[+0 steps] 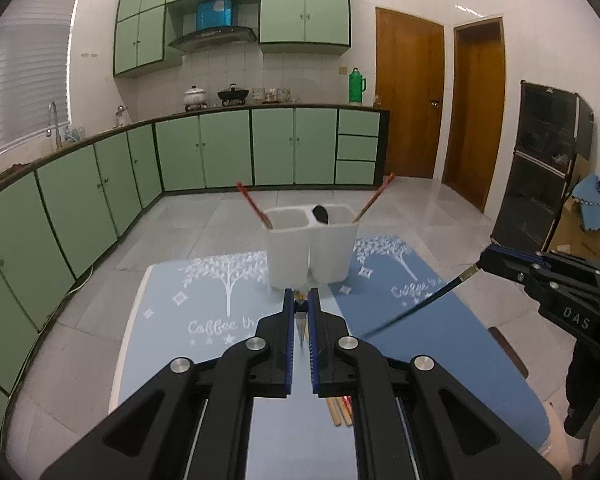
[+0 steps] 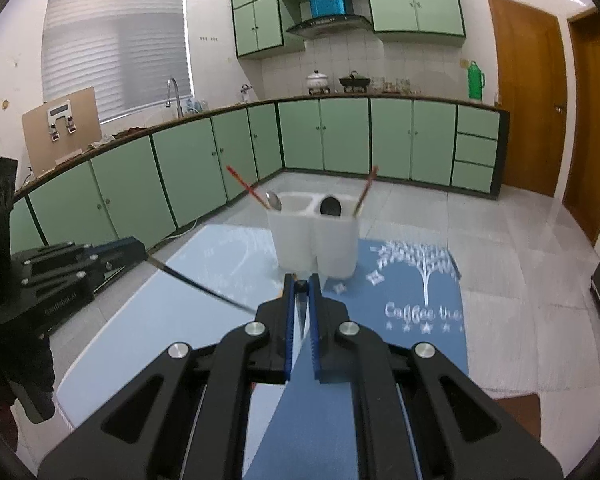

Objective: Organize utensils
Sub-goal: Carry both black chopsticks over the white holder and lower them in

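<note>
Risk entry: left gripper (image 1: 302, 304) and right gripper (image 2: 301, 288) each pinch a thin black-handled utensil (type unclear), frame centre; slim handles may swing or slip short of the white two-compartment plastic holder (image 1: 312, 248).

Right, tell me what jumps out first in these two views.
The white two-part holder stands at the far end of the blue mats, chopsticks leaning out of it. Nearer, each gripper, left and right, is shut on a thin dark utensil held above the mats.
</note>
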`<state>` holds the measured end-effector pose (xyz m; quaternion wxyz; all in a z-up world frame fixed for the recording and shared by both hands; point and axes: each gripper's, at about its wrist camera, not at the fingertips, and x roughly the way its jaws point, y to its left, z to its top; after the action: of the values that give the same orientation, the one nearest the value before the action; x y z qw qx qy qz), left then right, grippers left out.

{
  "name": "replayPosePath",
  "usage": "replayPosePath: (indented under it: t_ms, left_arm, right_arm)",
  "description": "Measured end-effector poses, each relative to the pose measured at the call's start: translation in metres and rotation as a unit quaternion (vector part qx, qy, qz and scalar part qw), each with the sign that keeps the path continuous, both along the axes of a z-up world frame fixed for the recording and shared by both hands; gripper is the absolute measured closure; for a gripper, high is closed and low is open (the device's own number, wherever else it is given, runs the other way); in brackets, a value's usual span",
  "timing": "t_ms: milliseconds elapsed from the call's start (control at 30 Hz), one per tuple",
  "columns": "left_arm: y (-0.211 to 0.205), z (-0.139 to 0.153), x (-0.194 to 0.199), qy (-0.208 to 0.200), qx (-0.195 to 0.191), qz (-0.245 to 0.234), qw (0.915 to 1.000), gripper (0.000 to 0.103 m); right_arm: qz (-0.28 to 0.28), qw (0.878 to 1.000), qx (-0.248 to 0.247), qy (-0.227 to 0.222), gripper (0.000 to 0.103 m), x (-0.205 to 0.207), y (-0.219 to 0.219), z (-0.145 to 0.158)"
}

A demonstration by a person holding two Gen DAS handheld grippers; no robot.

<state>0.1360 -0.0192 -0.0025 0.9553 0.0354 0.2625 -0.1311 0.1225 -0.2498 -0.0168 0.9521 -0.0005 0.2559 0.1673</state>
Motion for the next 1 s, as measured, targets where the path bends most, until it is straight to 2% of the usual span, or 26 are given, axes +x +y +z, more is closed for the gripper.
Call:
replayPosePath:
  t_ms: [133,500,733,900,1000]
  left_arm:
    - [-0.001,0.012,0.006,-0.011,-0.007,-0.007,0.9999,0.097]
    - [-0.009,0.046,0.024,-0.044,-0.017,-0.027,0.9985,0.097]
    - [-0.017,0.090,0.046,-0.096,-0.027,-0.032,0.9944,0.097]
    - [-0.022,0.126,0.074,-0.144,-0.038,-0.031,0.9884,0.097]
    - [-0.025,0.137,0.096,-0.162,-0.045,-0.028,0.9853,0.097]
  right_arm:
    - [0.009,1.000,0.000,-0.011,0.097,0.010,0.002,0.018]
    - [0.028,0.999,0.039,-0.017,0.097,0.048,-0.003,0.069]
    - [0.021,0.997,0.036,-0.064,0.097,0.080,-0.001,0.115]
    - [0.009,0.993,0.047,-0.103,0.097,0.115,-0.006,0.147]
    - [0.000,0.991,0.046,-0.122,0.097,0.136,-0.007,0.158]
